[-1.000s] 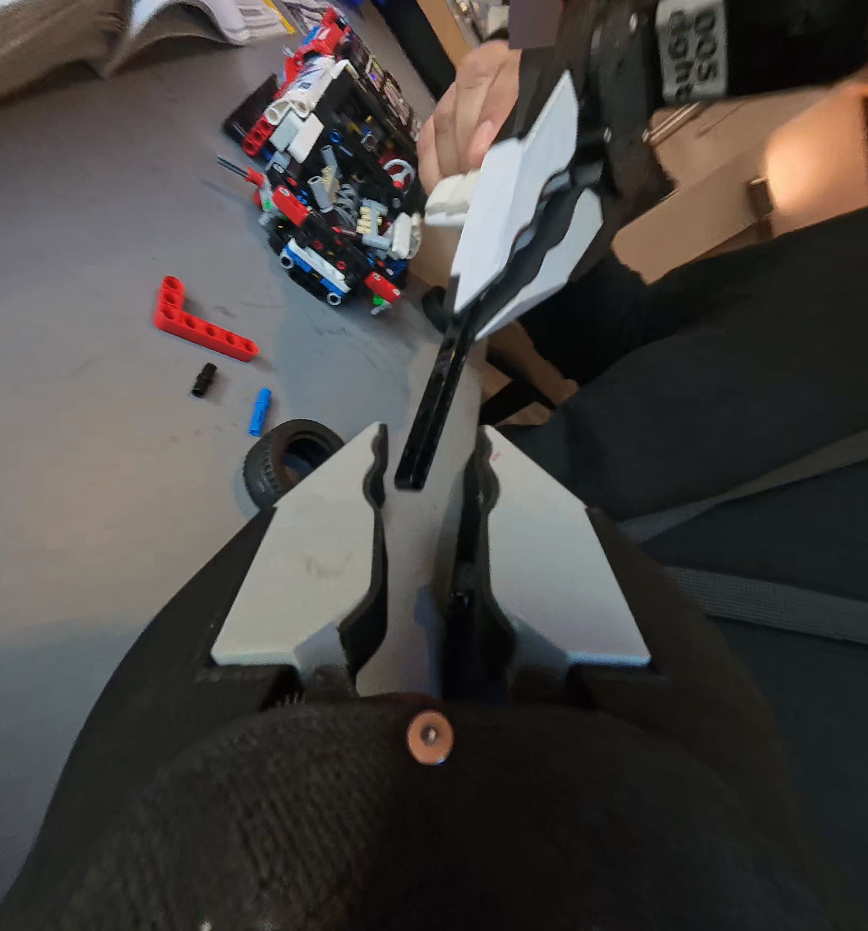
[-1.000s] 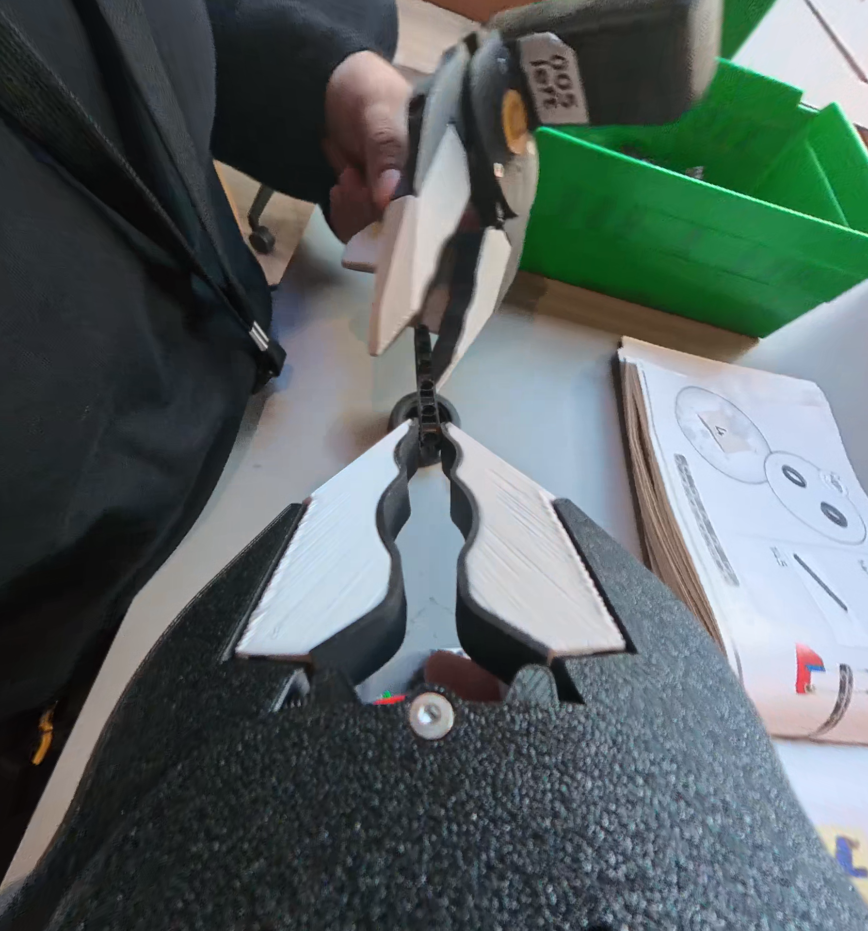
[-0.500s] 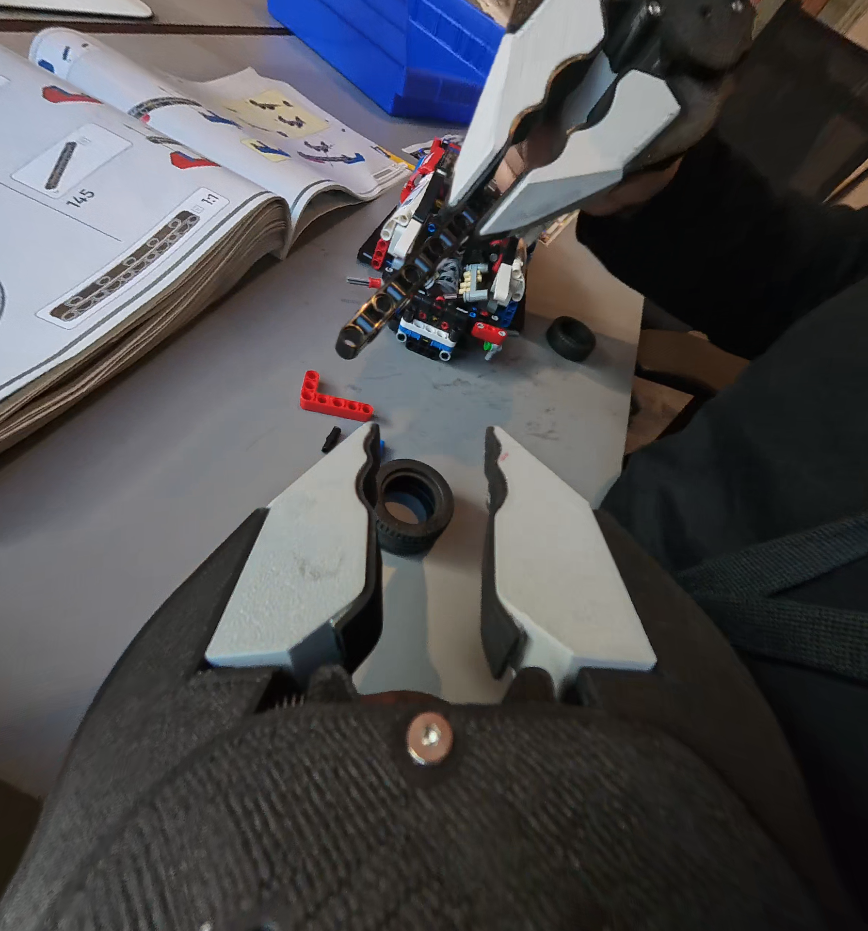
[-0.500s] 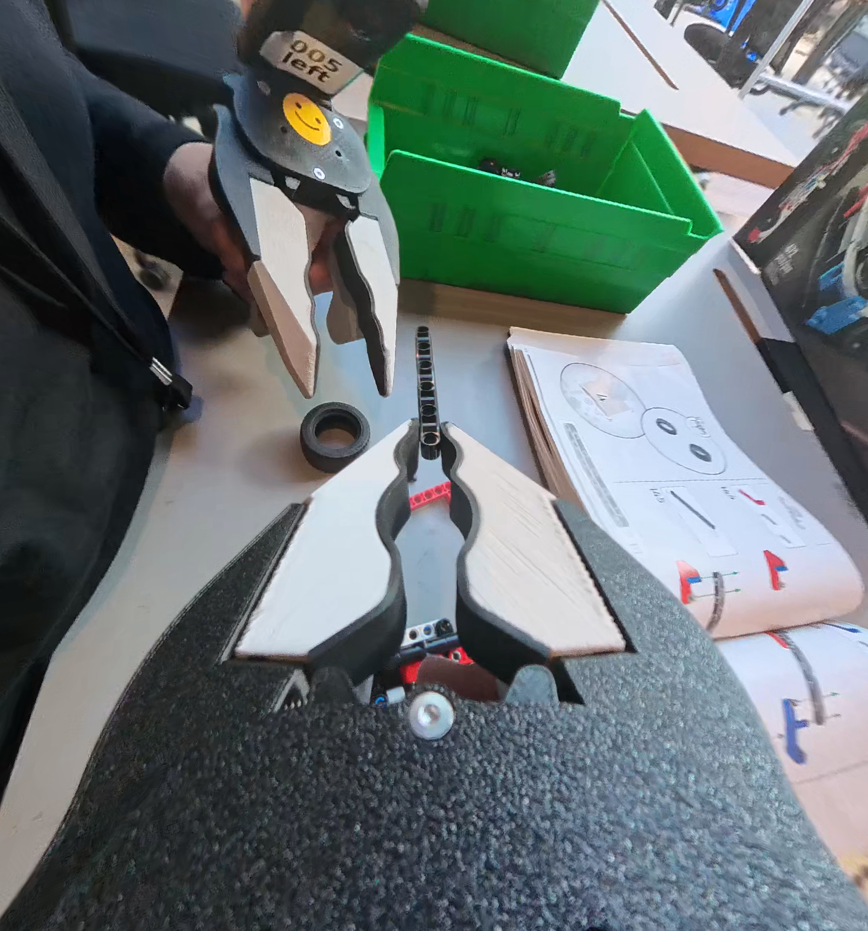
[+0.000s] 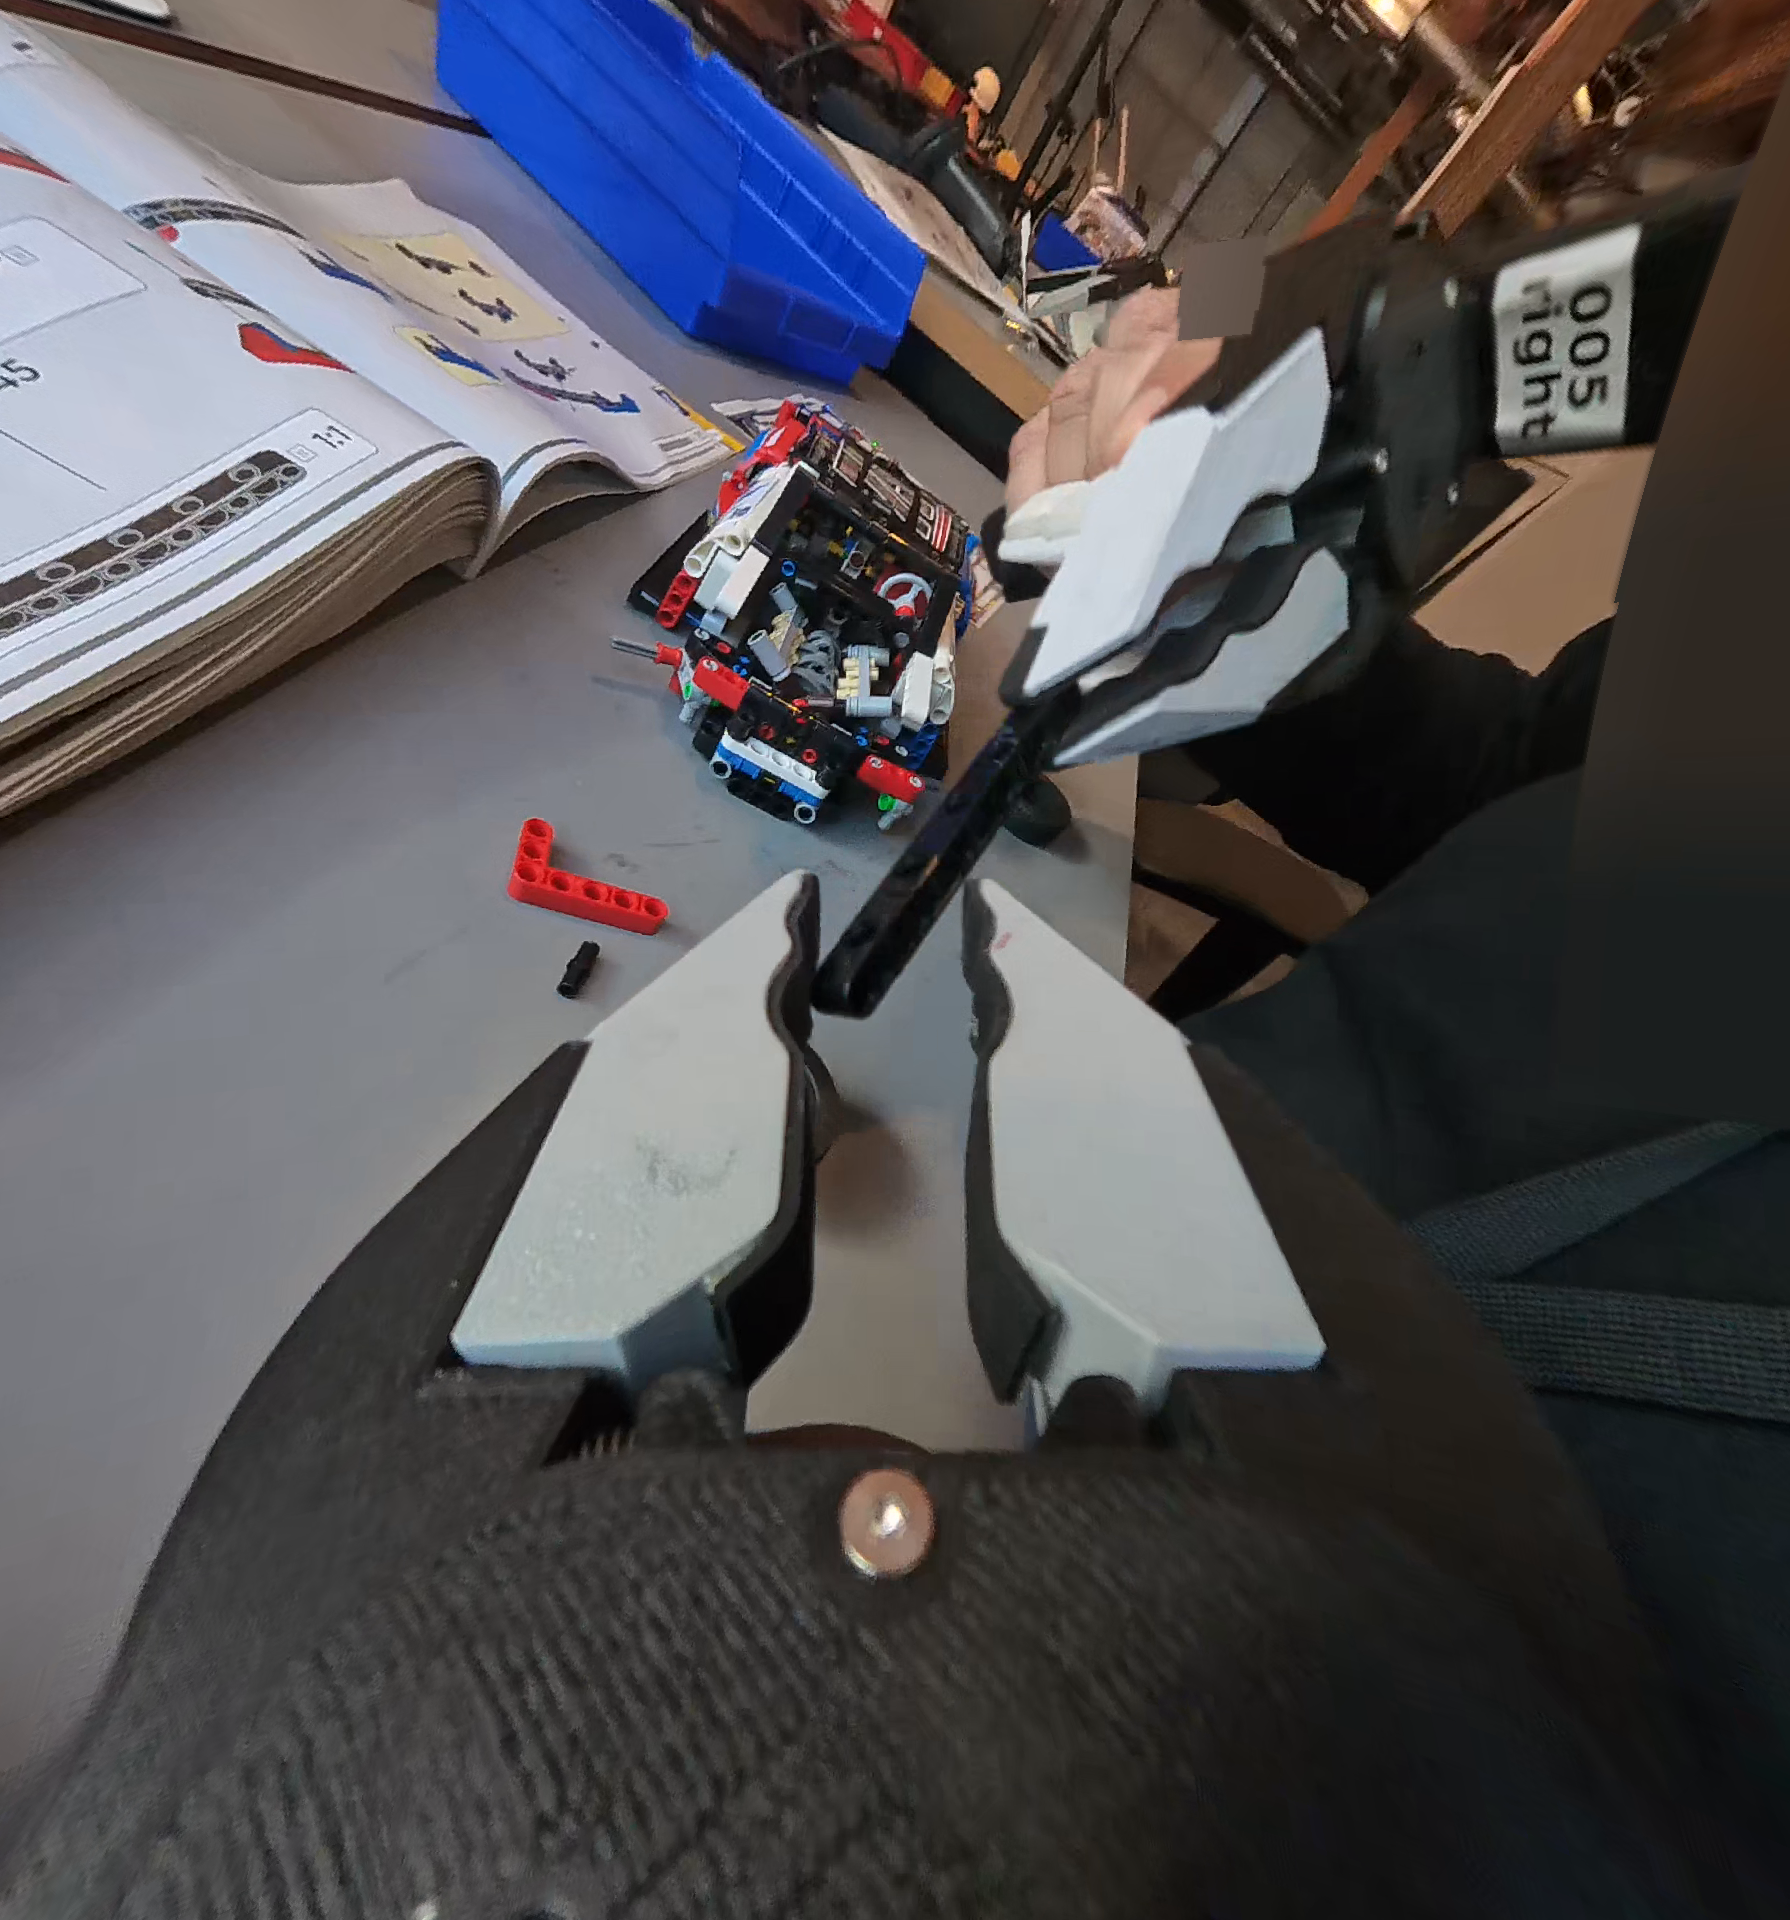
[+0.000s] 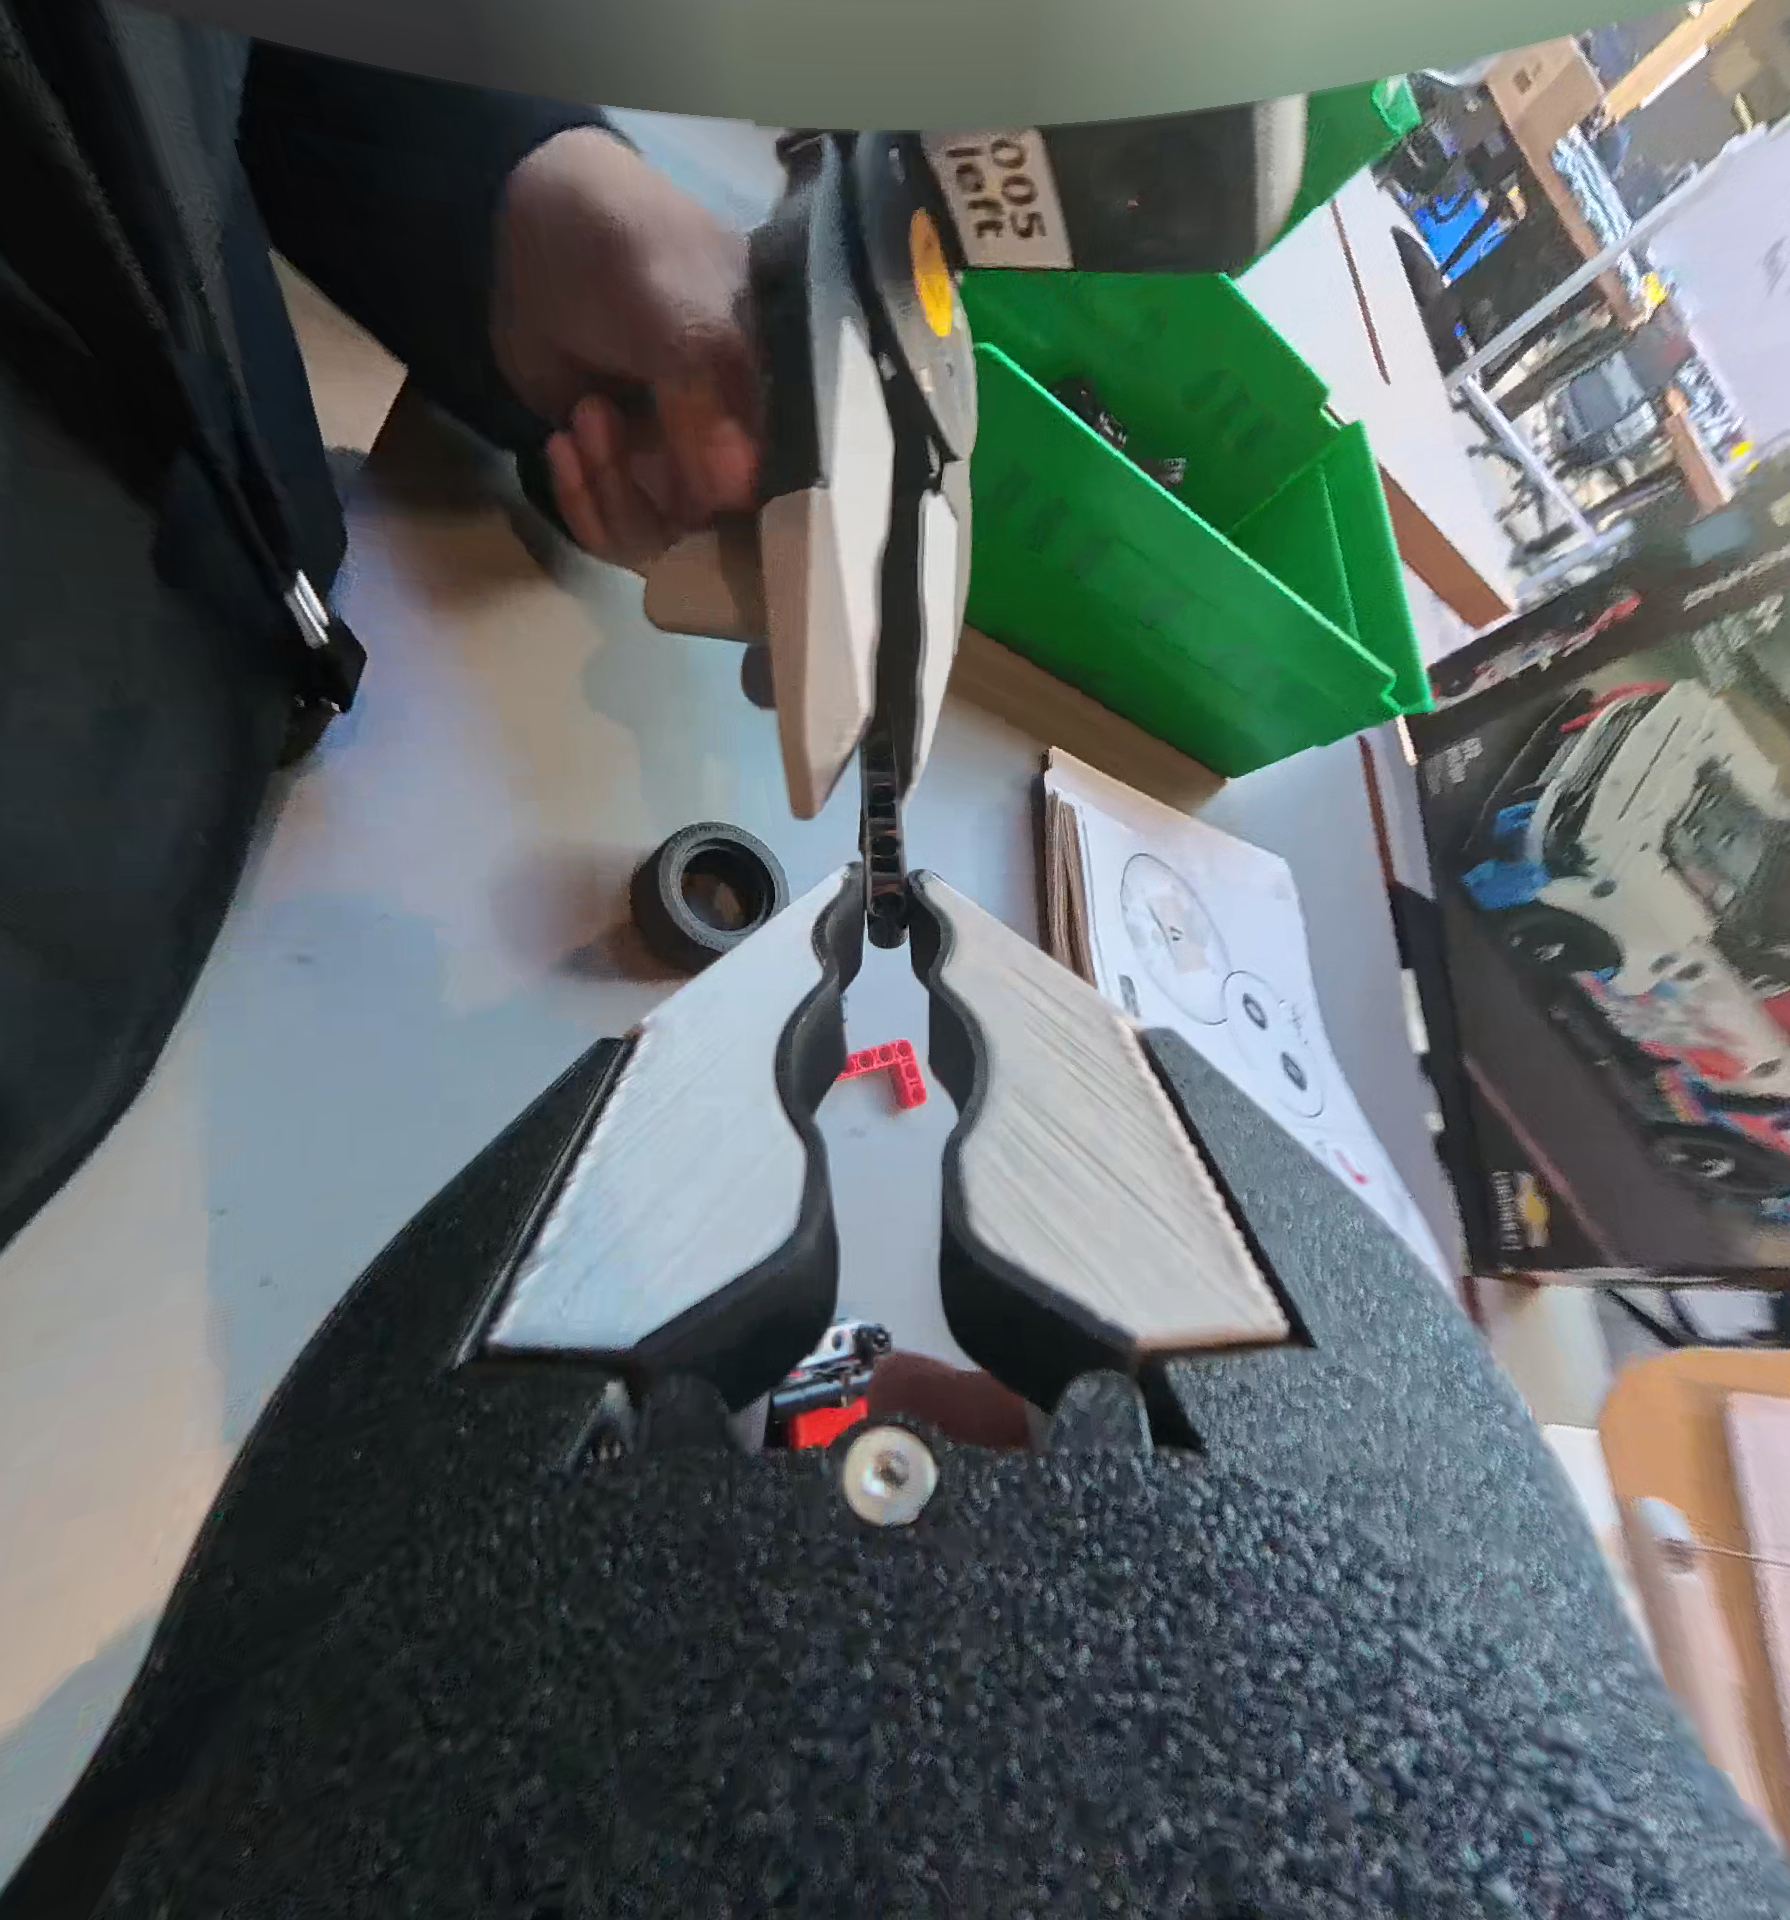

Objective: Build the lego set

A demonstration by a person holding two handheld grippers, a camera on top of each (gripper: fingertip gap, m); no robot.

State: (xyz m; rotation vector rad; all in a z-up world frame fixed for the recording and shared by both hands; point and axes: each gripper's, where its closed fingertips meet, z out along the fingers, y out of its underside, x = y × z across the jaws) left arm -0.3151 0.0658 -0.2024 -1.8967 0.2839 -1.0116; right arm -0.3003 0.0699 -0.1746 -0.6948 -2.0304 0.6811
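Careful: your right gripper [image 6: 883, 902] pinches only the black beam's [image 5: 906, 891] tip, so closing your still-spread left gripper [image 5: 886, 940] off-centre could twist it loose.

Long black holed beam [image 5: 922, 873] held slanted above table, partly built car model [image 5: 823, 634] behind

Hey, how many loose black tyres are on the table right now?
2. The first tyre lies below the left gripper. The second tyre sits beside the car model, partly behind the black beam. More may be hidden.
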